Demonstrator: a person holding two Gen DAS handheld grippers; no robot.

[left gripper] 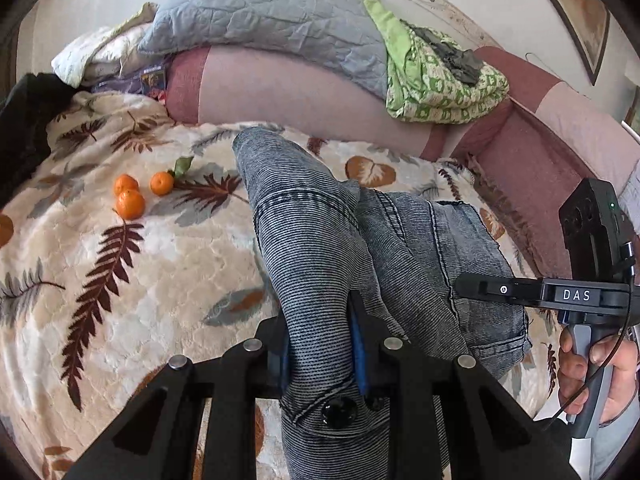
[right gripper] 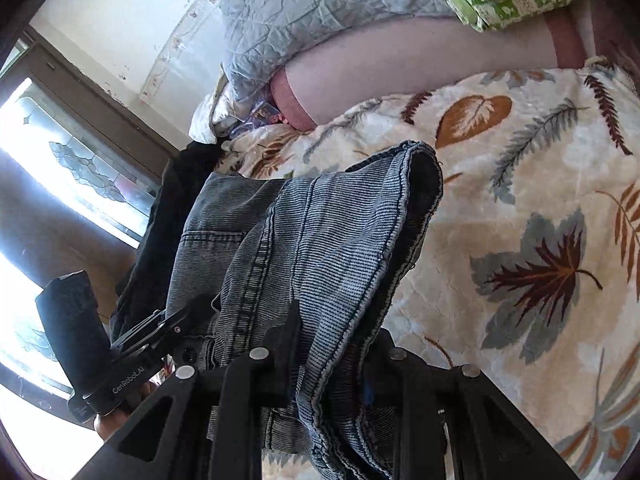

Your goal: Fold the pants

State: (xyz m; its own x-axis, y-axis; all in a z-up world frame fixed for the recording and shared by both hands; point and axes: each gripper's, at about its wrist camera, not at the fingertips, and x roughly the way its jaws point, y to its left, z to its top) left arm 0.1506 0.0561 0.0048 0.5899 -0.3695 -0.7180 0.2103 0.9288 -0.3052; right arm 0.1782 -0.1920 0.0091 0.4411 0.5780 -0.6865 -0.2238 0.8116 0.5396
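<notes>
The grey-blue denim pants (left gripper: pixel 304 216) hang lifted over the leaf-patterned blanket (left gripper: pixel 120 264). My left gripper (left gripper: pixel 316 312) is shut on the waistband, just above the black button (left gripper: pixel 339 412), its blue pads (left gripper: pixel 357 344) pressing the cloth. In the right wrist view my right gripper (right gripper: pixel 338 328) is shut on another bunched part of the pants (right gripper: pixel 320 232), with a leg opening (right gripper: pixel 424 184) gaping ahead. Each gripper appears in the other's view, held by a hand: the right gripper (left gripper: pixel 464 288) at the pants' right edge, the left gripper (right gripper: pixel 160 320) at their left edge.
Three tangerines (left gripper: pixel 132 196) lie on the blanket left of the pants. Behind are a pink sofa back (left gripper: pixel 280 92), a grey quilted pillow (left gripper: pixel 260 12) and folded green cloth (left gripper: pixel 440 80). A black garment (left gripper: pixel 24 128) lies far left. A window (right gripper: pixel 60 168) is on the left.
</notes>
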